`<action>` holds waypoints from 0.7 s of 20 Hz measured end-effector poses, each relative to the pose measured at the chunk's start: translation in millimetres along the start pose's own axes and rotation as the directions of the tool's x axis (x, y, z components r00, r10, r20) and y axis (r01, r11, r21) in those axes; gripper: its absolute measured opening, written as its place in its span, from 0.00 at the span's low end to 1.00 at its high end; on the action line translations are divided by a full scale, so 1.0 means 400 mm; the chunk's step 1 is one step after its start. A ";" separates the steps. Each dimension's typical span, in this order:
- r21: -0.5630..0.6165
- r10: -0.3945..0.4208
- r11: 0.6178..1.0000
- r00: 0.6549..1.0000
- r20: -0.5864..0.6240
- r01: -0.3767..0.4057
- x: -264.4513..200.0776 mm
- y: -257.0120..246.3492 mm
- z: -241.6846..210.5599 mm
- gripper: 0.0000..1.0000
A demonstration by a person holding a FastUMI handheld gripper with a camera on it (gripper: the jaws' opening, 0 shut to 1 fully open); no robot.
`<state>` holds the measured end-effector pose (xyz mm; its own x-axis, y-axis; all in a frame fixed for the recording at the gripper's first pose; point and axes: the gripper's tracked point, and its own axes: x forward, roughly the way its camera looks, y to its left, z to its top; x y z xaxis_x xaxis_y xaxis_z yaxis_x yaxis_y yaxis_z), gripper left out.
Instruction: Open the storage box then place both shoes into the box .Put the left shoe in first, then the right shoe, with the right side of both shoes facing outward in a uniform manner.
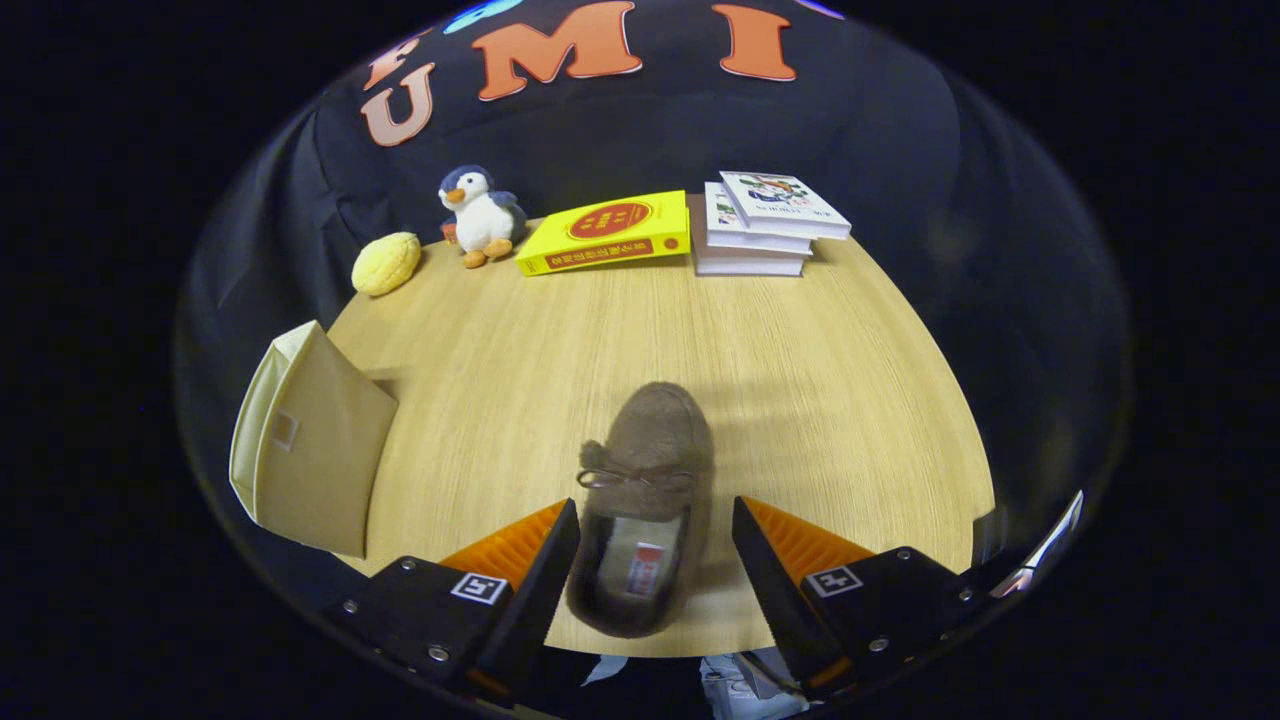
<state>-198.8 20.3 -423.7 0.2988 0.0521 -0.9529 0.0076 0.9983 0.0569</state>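
Shoe (645,500) heel between open gripper (655,560)

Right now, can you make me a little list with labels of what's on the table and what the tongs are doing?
shoe: brown slipper with a small bow, lying between the fingers, toe pointing away
tongs: tongs open; left finger close against the slipper's side, right finger apart from it
box: beige storage box, off to the left of the slipper
table: wooden table
far edge: yellow round toy, penguin toy, yellow book, stack of books
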 end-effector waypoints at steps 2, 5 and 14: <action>-0.018 0.003 1.000 1.000 -0.007 -0.003 0.037 -0.028 -0.026 0.88; -0.033 0.041 0.999 0.999 0.003 -0.041 0.059 -0.038 -0.072 0.83; -0.058 0.027 0.998 0.998 0.061 -0.024 0.137 -0.064 -0.053 0.60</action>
<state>-202.8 -1.7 -483.7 0.3562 0.0777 -0.9312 -0.0549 0.9966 0.0622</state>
